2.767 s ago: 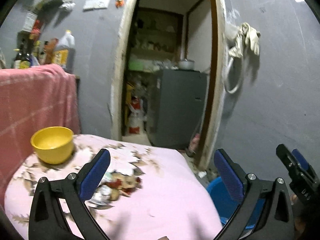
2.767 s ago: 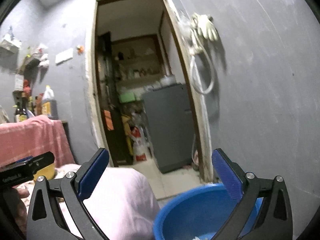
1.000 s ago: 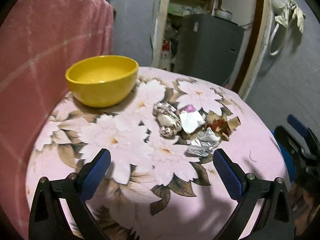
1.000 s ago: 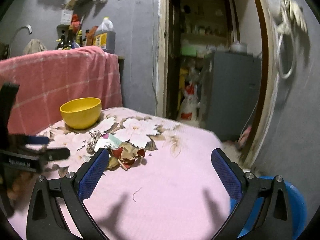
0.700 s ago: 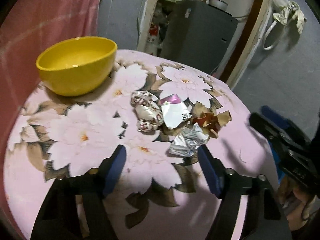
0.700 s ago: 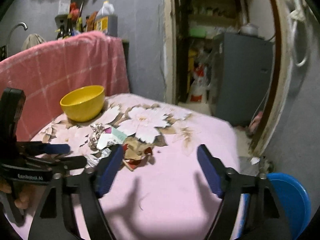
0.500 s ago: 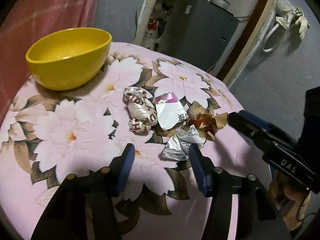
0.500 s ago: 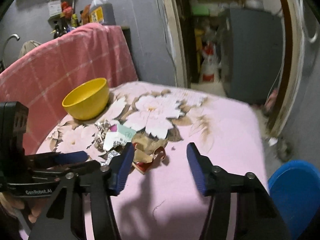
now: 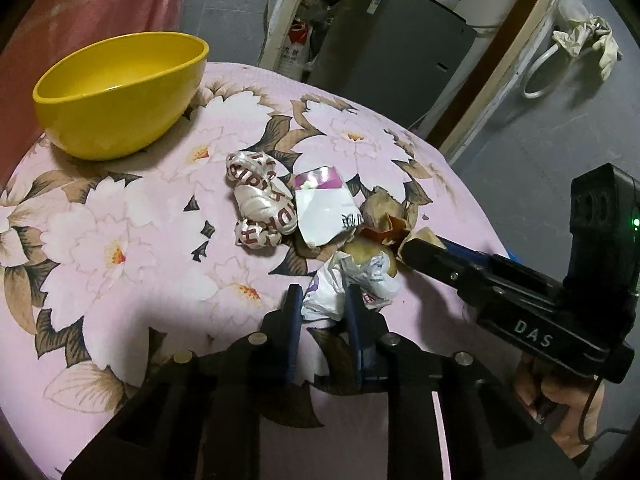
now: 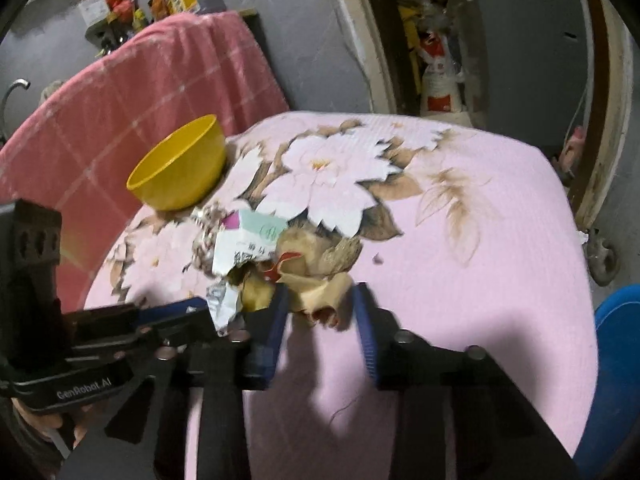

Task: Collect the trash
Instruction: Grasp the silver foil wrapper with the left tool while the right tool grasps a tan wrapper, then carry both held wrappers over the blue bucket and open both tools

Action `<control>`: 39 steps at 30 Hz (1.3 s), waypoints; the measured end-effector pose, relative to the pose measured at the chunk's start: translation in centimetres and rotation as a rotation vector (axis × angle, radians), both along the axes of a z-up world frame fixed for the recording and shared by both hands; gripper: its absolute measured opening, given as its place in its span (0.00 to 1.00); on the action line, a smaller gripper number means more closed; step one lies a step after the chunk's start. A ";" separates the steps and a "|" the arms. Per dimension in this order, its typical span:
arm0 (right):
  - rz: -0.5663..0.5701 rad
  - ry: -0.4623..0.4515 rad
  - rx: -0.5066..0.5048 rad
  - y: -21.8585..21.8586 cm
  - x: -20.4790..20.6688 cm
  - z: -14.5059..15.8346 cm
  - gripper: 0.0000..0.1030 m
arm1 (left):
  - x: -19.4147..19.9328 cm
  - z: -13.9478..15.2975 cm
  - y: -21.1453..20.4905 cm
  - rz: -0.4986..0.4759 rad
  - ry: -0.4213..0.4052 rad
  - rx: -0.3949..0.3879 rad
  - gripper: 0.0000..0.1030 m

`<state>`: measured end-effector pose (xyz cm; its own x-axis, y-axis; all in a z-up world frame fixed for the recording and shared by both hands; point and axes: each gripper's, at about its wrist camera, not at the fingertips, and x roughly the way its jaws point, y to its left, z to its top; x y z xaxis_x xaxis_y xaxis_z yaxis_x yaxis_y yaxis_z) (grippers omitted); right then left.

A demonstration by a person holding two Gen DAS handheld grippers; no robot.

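**A:** What is seen from the left wrist, and what could go wrong there?

**B:** The left tool (image 9: 320,300) is seen with its jaws closing on a crumpled white plastic wrapper (image 9: 348,284), which lies between the blue pads at the near edge of the litter heap on the desk covered by a pink floral cloth (image 9: 120,240). Only the wrapper's near fold seems to be caught, so it could probably be pulled free on lifting. A crumpled red-and-white foil wrapper (image 9: 258,204) and a torn white-and-purple paper packet (image 9: 324,208) are left untouched just beyond. A yellow plastic bowl (image 9: 116,92) stands well apart.

**A:** And from the right wrist?

**B:** The right tool (image 10: 320,304) is shown with its jaws closing around crumpled brown paper scraps (image 10: 320,276). Whether the pads already press cannot be told, as the picture is blurred. Loose scraps might be shed, and the two tools are close enough to be knocked together.

**A:** What is given by one view only?

**B:** A blue plastic basin (image 10: 616,360) on the floor beside the desk is seen only from the right wrist; it is judged the likely drop point. The grip on the wrapper is shown clearly only from the left wrist.
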<state>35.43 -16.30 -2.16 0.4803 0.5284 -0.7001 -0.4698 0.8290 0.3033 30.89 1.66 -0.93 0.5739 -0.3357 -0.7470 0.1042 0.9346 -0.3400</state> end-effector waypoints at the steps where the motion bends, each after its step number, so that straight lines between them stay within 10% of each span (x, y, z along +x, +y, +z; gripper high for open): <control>1: -0.007 -0.007 -0.008 0.0 -0.2 0.0 0.14 | -0.1 0.1 0.1 0.002 0.002 -0.003 0.15; 23: -0.140 -0.216 0.101 -4.5 -6.8 1.5 0.06 | -3.9 1.0 -1.2 0.030 -0.080 0.004 0.01; 39: -0.381 -0.557 0.203 -10.3 -13.2 6.6 0.06 | -7.2 8.4 -7.2 0.016 -0.439 -0.005 0.01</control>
